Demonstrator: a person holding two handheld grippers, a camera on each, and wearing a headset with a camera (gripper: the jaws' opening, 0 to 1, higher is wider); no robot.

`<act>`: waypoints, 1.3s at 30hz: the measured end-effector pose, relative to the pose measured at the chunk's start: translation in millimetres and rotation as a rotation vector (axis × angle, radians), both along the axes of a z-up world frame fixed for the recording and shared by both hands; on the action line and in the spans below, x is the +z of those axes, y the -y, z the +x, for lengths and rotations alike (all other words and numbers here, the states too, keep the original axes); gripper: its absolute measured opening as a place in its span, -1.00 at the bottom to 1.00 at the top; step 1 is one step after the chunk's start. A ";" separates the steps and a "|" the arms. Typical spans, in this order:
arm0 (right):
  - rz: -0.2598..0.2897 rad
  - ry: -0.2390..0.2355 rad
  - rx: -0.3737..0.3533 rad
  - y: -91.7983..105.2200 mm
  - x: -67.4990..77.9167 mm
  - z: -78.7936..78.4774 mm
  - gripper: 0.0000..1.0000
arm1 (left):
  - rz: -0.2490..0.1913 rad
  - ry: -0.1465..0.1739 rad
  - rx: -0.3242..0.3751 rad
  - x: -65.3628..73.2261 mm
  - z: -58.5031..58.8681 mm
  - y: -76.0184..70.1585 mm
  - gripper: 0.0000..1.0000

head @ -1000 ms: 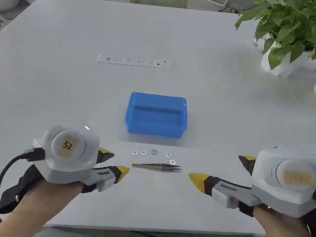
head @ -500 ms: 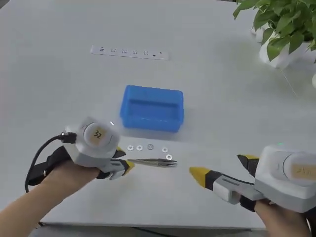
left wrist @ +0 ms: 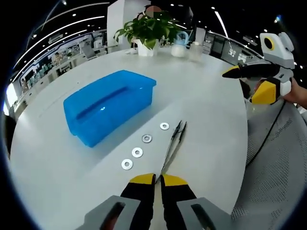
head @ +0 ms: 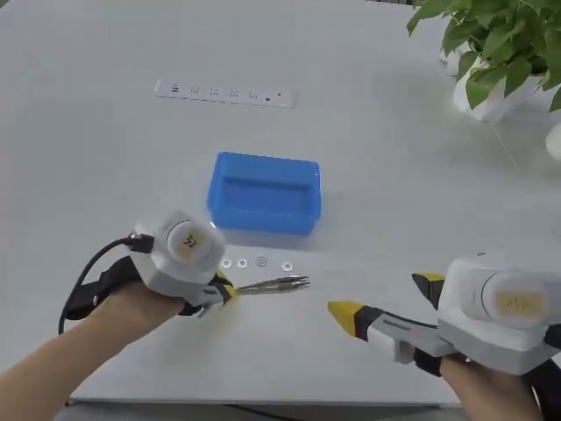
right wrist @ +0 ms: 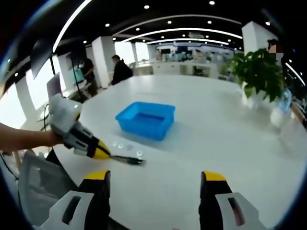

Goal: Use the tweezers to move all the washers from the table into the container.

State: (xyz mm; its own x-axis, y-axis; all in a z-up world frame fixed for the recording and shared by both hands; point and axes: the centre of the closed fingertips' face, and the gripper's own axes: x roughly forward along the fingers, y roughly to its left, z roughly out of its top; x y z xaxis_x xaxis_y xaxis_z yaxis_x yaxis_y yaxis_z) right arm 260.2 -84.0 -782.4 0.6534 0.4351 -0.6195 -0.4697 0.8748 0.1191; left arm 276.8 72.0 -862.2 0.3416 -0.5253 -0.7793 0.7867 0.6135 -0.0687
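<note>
Pinching tweezers (head: 279, 283) w/ left tool (head: 226, 291), right tool (head: 379, 294) spread; washers (head: 261, 261) beside blue container (head: 263, 219).

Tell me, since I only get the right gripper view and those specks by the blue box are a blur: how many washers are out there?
Observer: Four washers, in a row between the blue container and the tweezers.
Operator: Have the tweezers caught one?
Observer: No. The left gripper view shows their tips empty, beside the end washer.
Operator: Is there anything beyond the box?
Observer: A white power strip lies past it in the head view.
</note>
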 end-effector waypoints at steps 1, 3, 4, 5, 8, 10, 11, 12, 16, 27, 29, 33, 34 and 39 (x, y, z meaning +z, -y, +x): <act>-0.005 0.001 0.007 -1.4 -0.4 -0.4 0.50 | 0.007 0.005 -0.009 -0.1 -2.1 1.0 -1.00; -0.018 0.003 0.023 -4.4 -1.3 -2.1 0.50 | 0.016 0.020 -0.037 1.3 -6.3 3.0 -1.00; -0.024 0.005 0.031 -5.5 -1.4 -2.8 0.49 | 0.015 0.031 -0.039 3.0 -7.0 3.2 -1.00; -0.031 0.008 0.038 -6.9 -1.3 -3.5 0.49 | 0.004 0.046 -0.043 8.6 -8.6 4.9 -1.00; -0.063 0.015 0.067 -11.1 -2.8 -5.8 0.49 | -0.028 0.060 -0.033 20.9 -12.2 7.6 -1.00; -0.083 0.017 0.084 -12.4 -4.5 -6.8 0.48 | -0.031 0.078 -0.030 27.3 -13.8 8.0 -1.00; -0.089 0.019 0.089 -12.7 -5.0 -7.0 0.47 | -0.036 0.084 -0.025 31.1 -14.5 8.3 -1.00; -0.094 0.021 0.094 -13.1 -5.1 -7.4 0.47 | -0.053 0.101 -0.011 37.9 -14.1 9.6 -1.00; -0.108 0.028 0.105 -17.6 -0.9 -11.5 0.46 | -0.106 0.136 0.017 60.1 -13.1 13.7 -1.00; -0.113 0.048 0.141 -27.6 7.4 -16.7 0.34 | -0.195 0.245 0.018 121.5 -7.5 21.8 -1.00; -0.100 0.040 0.188 -36.0 7.2 -20.6 0.22 | -0.200 0.255 -0.007 127.7 -11.0 22.8 -1.00; -0.047 0.037 0.342 -69.2 18.3 -32.8 -0.27 | -0.195 0.241 -0.115 141.4 -30.4 26.7 -1.00; -0.077 0.077 0.378 -77.9 24.3 -30.6 -0.31 | -0.176 0.233 -0.146 142.7 -36.2 27.0 -1.00; -0.124 0.147 0.576 -107.0 24.4 -29.0 -0.60 | -0.157 0.254 -0.269 156.1 -55.7 34.7 -1.00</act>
